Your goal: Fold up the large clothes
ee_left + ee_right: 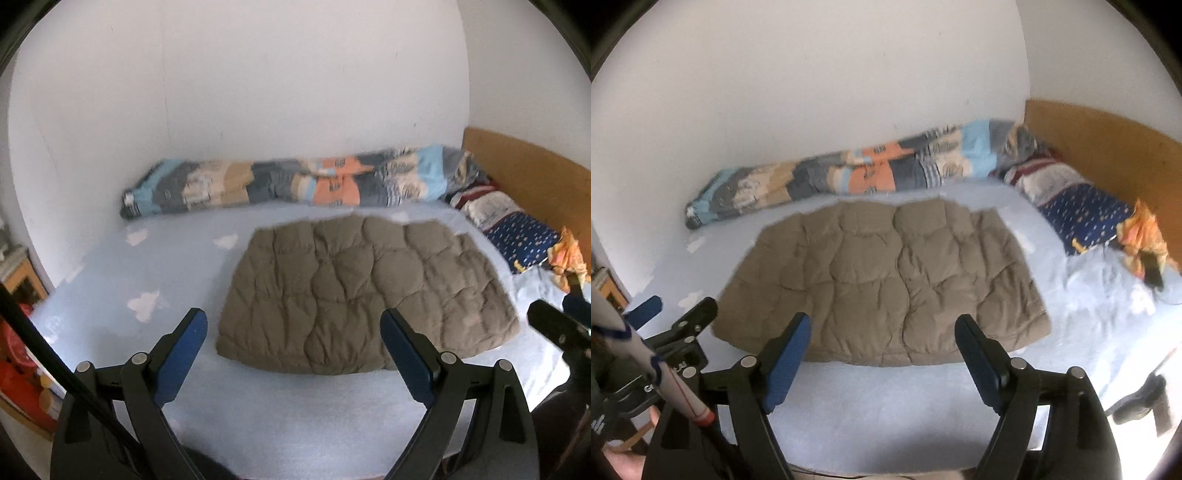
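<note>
A brown quilted puffer garment (365,291) lies flat in a compact rectangle on the pale blue bed sheet (258,406); it also shows in the right wrist view (882,284). My left gripper (293,325) is open and empty, held above the sheet just short of the garment's near edge. My right gripper (882,328) is open and empty, at the garment's near edge. The left gripper also shows at the left of the right wrist view (679,314), and the right gripper at the right edge of the left wrist view (557,314).
A rolled patchwork duvet (295,184) lies along the white wall at the back. Pillows (1082,218) and an orange cloth (1141,236) sit at the right by the wooden headboard (1108,147). A dark phone (1152,273) lies near the cloth. Red items (18,362) stand at the left of the bed.
</note>
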Tool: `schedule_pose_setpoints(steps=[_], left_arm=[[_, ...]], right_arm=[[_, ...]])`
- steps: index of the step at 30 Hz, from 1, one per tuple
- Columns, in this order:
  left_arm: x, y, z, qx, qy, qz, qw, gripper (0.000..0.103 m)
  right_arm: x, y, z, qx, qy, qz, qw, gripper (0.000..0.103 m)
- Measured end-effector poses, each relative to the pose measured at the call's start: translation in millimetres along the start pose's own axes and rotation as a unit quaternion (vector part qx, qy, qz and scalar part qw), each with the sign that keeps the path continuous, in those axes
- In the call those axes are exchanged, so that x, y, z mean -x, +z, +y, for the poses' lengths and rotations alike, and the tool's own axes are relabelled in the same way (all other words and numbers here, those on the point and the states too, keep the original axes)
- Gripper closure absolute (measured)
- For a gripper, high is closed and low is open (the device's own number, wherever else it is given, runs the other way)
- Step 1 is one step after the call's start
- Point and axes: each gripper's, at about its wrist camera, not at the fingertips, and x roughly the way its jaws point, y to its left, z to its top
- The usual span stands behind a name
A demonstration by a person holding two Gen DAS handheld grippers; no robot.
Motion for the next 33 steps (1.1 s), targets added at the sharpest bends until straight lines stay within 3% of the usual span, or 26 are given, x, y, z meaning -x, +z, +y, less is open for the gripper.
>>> schedule_pose_setpoints(steps=[8,16,19,22,26,29,33], left_arm=[[107,30,17,0.017,-0.003,-0.081,0.9966,0.005],[162,9,27,0.019,0.001,-0.085,0.9962,0.002],[167,4,26,0.004,0.013,-0.067,0.9977,0.001],[163,-1,25,0.002,-0.001,-0.044,0.999,0.001],[159,-6,27,0.025,0.002,-0.047,0.9986,0.001],[153,-4,31,0.06,0.032,-0.038,0.997,0.001],[132,-2,30,0.034,0.059,0.001,0.9977,0.001]], right_arm=[[115,25,0,0.0,0.02,-0.105,0.994,0.01],[173,5,25,0.015,0.043,-0.136,0.99,0.005],[184,0,31,0.027,0.046,-0.14,0.989,0.004],[188,-1,32,0.022,0.042,-0.136,0.99,0.003],[192,0,35,0.022,0.019,-0.131,0.991,0.001],[189,2,34,0.018,0.008,-0.126,0.992,0.0],[170,6,37,0.011,0.013,-0.104,0.994,0.0]])
